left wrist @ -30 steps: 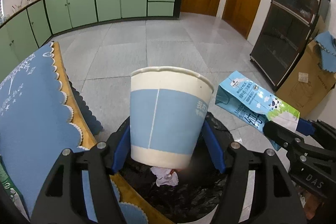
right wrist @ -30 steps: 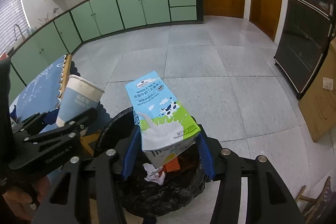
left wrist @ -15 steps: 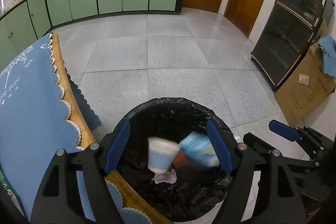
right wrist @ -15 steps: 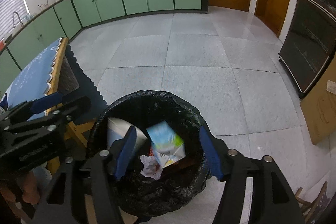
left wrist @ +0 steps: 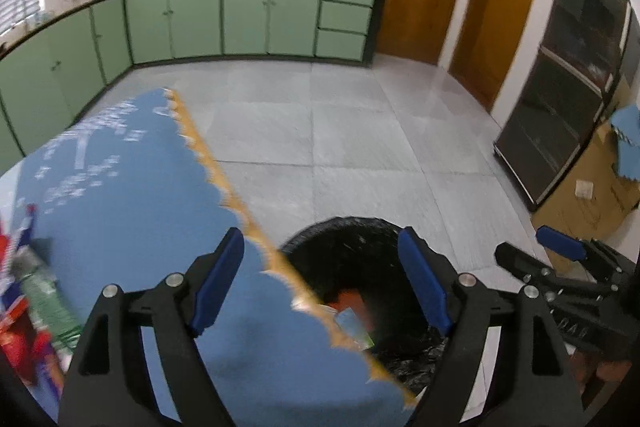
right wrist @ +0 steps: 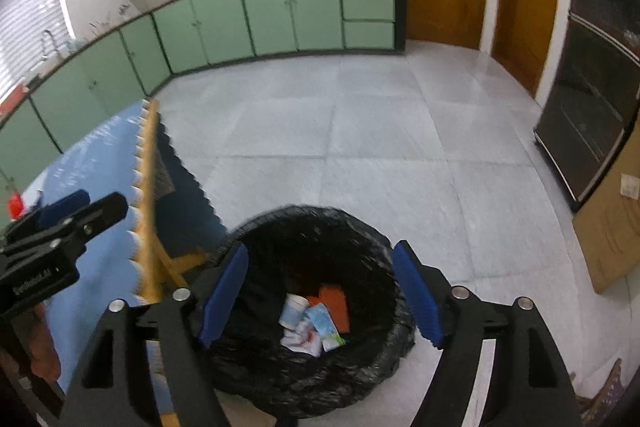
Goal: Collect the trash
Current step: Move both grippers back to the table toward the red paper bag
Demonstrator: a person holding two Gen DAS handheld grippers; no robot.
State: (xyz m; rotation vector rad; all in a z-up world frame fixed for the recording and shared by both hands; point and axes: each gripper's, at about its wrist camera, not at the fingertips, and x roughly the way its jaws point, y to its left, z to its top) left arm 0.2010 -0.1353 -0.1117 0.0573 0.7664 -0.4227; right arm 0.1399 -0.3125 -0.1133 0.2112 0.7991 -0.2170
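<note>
A black-bagged trash bin [right wrist: 360,239] stands on the floor beside the table. Inside it lie a blue-and-white paper cup [right wrist: 293,309], a milk carton [right wrist: 326,325], an orange item [right wrist: 334,301] and white crumpled paper. My right gripper [right wrist: 320,291] is open and empty above the bin. My left gripper [left wrist: 320,283] is open and empty over the table edge, with the bin [left wrist: 360,239] just to its right. The right gripper also shows in the left wrist view [left wrist: 560,259], and the left gripper in the right wrist view [right wrist: 76,211].
The table with a blue scalloped cloth [left wrist: 120,195] lies left of the bin; red and green packaging [left wrist: 36,303] sits at its left. Green cabinets [right wrist: 260,15] line the far wall. A dark cabinet [right wrist: 592,107] and cardboard box [right wrist: 612,219] stand at the right.
The cup and milk carton have dropped from the open grippers and now lie in the bin. Both grippers have risen, and the left one has swung left over the table.
</note>
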